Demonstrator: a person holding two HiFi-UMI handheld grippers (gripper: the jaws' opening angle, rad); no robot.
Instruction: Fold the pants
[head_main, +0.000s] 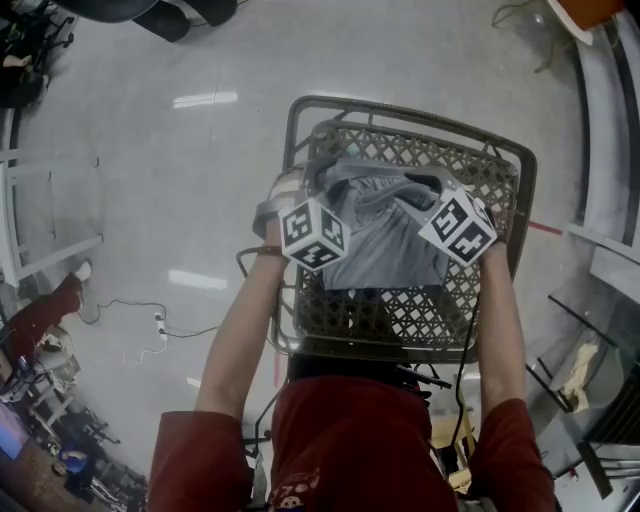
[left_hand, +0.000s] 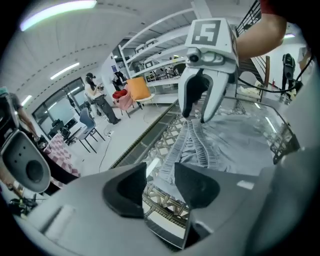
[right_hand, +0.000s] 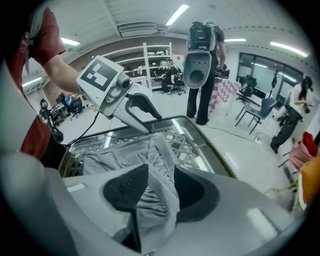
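Two grippers (left_hand: 160, 172) (right_hand: 161, 175); one pair of pants (head_main: 385, 245)

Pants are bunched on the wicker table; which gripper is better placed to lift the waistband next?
Probably the right gripper: the pants fill the gap between its jaws. The left gripper has only the fabric's edge at its tips, with the table showing through the gap.

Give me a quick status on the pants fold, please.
Left gripper and right gripper both shut on the pants. Waistband strung between them, rest bunched on the table. Nothing in the way.
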